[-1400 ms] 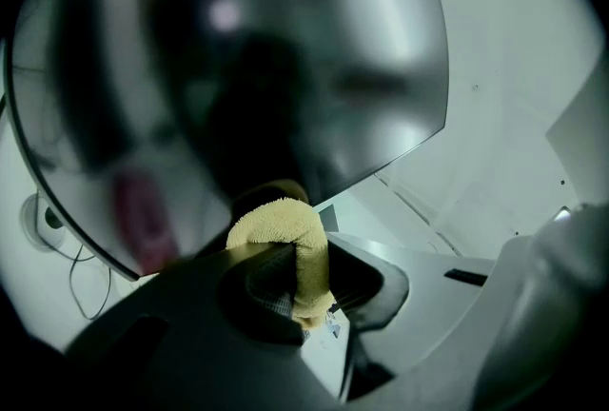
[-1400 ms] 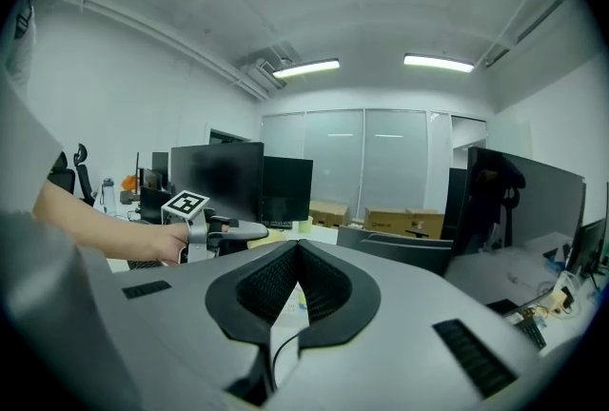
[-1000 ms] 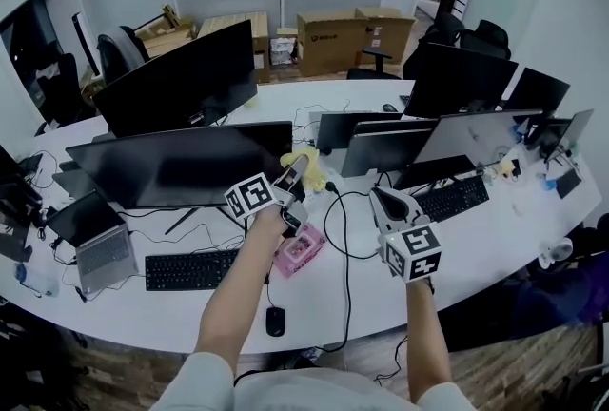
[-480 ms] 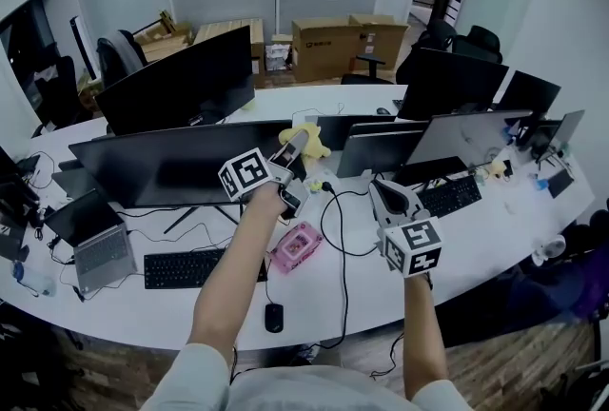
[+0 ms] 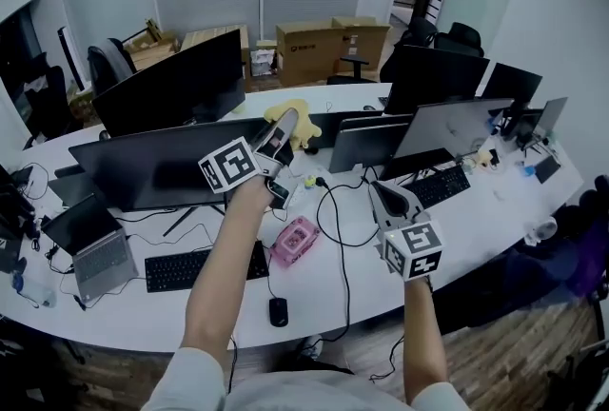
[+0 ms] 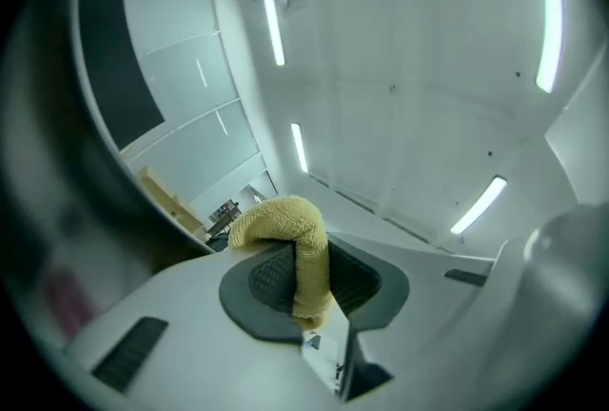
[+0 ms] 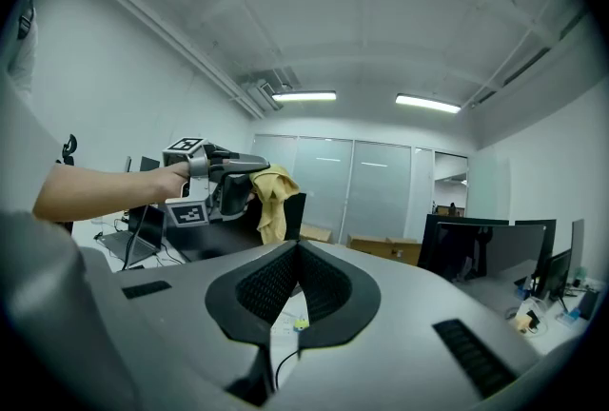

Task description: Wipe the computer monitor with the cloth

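A long curved white desk (image 5: 495, 209) carries several dark screens. The widest, the computer monitor (image 5: 162, 169), stands at the left of the head view. Behind the desk sit cardboard boxes (image 5: 309, 52) whose dark print is too small to read.

The left gripper (image 5: 284, 126) is raised at the monitor's upper right corner. Its jaws are clamped on a yellow cloth (image 5: 297, 112), which bunches just above the screen's top edge; whether it touches the screen cannot be told. The right gripper (image 5: 385, 198) hovers lower over the desk, its jaws pressed together with nothing between them.

The left gripper view alone shows the cloth (image 6: 285, 226) folded over the pads, under ceiling strip lights. The right gripper view alone shows the cloth (image 7: 272, 193) drooping from the left gripper (image 7: 244, 173) side-on.

The marker cubes bear black-and-white squares, no words.
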